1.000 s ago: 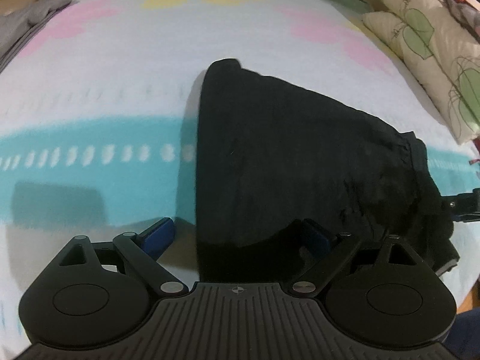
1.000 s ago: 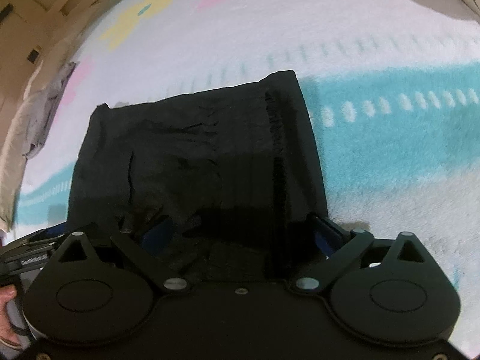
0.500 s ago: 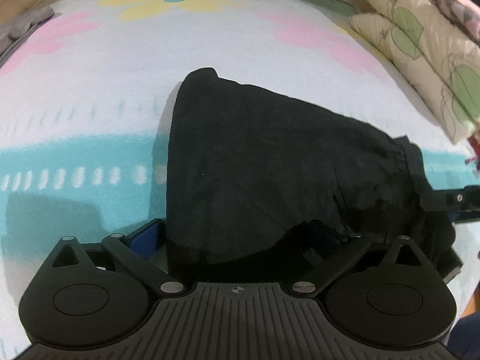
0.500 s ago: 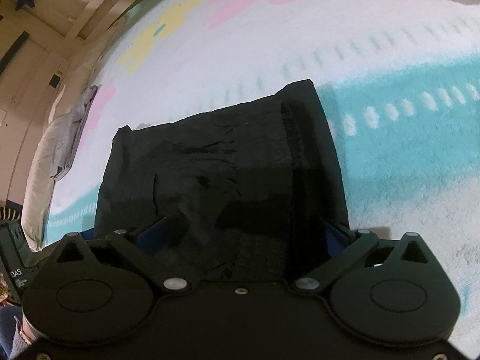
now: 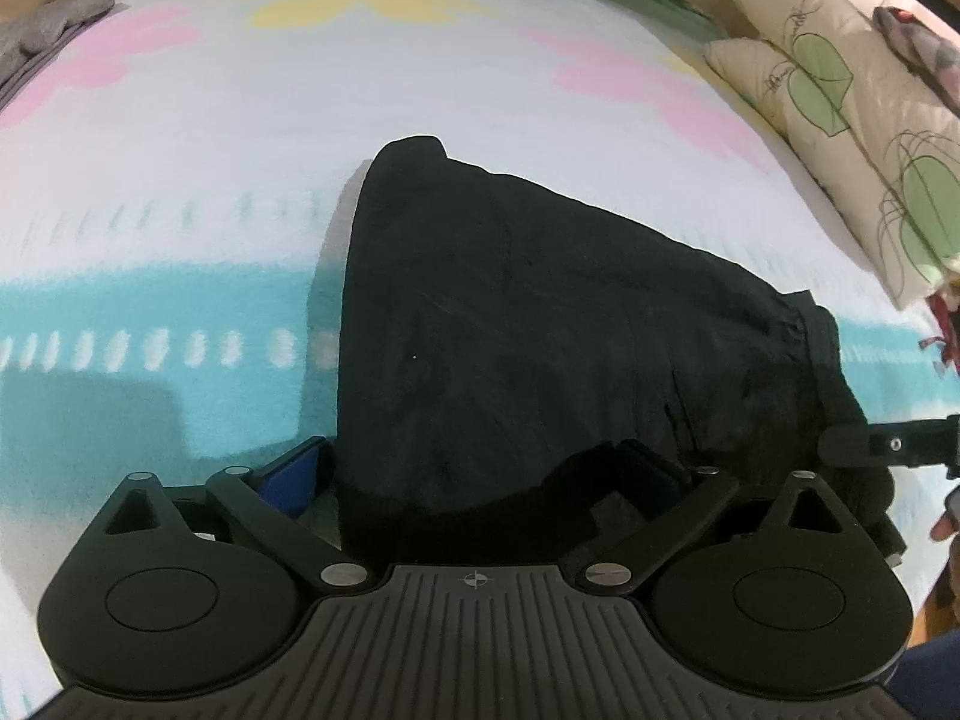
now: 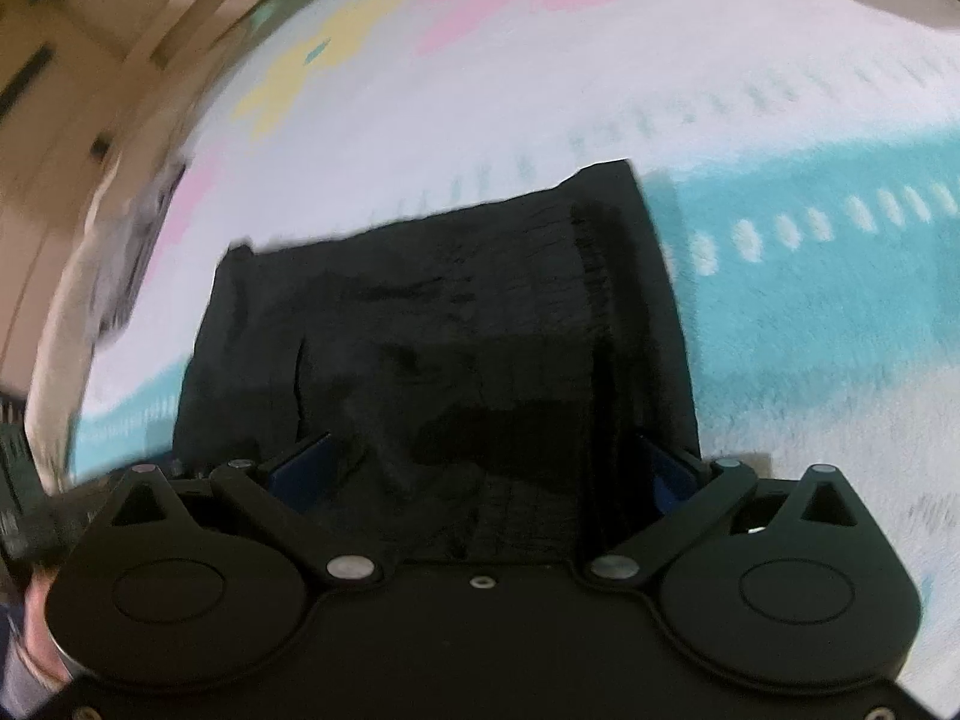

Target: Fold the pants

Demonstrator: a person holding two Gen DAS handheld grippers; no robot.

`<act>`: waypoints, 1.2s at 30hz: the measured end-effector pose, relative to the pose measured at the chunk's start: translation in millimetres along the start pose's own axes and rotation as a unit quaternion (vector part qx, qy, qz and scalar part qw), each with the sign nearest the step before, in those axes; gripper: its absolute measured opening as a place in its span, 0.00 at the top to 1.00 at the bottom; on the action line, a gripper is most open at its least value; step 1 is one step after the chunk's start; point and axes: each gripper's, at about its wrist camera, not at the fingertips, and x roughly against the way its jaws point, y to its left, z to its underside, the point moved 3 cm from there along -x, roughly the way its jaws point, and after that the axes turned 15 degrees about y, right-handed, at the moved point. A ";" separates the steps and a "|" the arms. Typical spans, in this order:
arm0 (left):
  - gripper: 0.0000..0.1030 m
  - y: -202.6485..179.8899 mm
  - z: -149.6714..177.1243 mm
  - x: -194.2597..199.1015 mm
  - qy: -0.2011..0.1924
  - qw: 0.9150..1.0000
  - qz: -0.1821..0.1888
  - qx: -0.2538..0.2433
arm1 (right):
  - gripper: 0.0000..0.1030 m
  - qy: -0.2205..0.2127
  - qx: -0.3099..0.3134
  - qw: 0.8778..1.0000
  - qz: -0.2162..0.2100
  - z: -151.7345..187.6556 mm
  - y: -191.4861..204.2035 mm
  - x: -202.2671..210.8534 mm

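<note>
The black pants [image 5: 540, 330] lie folded on the bed blanket [image 5: 180, 180], with the gathered waistband at the right end in the left wrist view. In the right wrist view the pants [image 6: 450, 330] fill the middle, the waistband on the right side. My left gripper [image 5: 474, 474] is open, its fingers spread around the near edge of the cloth. My right gripper [image 6: 480, 474] is open too, with the near edge of the pants lying between its fingers. The right gripper's tip [image 5: 882, 447] shows at the waistband in the left wrist view.
The blanket is white with pink and yellow flowers and a teal stripe [image 5: 120, 360]. Leaf-print pillows [image 5: 840, 90] lie at the far right. A grey garment [image 5: 48, 18] lies at the far left. The bed's wooden edge [image 6: 120, 60] shows at the left in the right wrist view.
Both grippers stay open at the near edge of the pants. The right wrist view has swung and tilted, now blurred. The left view has shifted slightly.
</note>
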 end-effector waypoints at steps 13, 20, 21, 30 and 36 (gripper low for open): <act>0.75 2.7 4.4 22.6 -0.050 0.998 -0.005 0.043 | 0.66 -0.013 -0.022 1.000 0.001 3.3 -2.2 11.8; 0.80 -20.1 8.6 44.6 -0.083 0.995 -0.054 -0.009 | 0.78 -0.050 0.032 0.998 0.035 7.5 30.3 27.6; 0.80 -20.6 8.9 43.6 -0.080 0.995 -0.059 -0.013 | 0.78 -0.053 0.036 0.997 0.037 7.7 33.4 28.5; 0.74 -4.5 4.9 25.5 -0.045 0.998 -0.048 0.006 | 0.08 -0.053 -0.044 0.996 0.048 3.0 -10.7 26.0; 0.67 -2.2 4.8 20.3 -0.033 0.998 -0.050 0.004 | 0.04 -0.033 -0.100 0.994 0.010 3.9 -43.9 20.0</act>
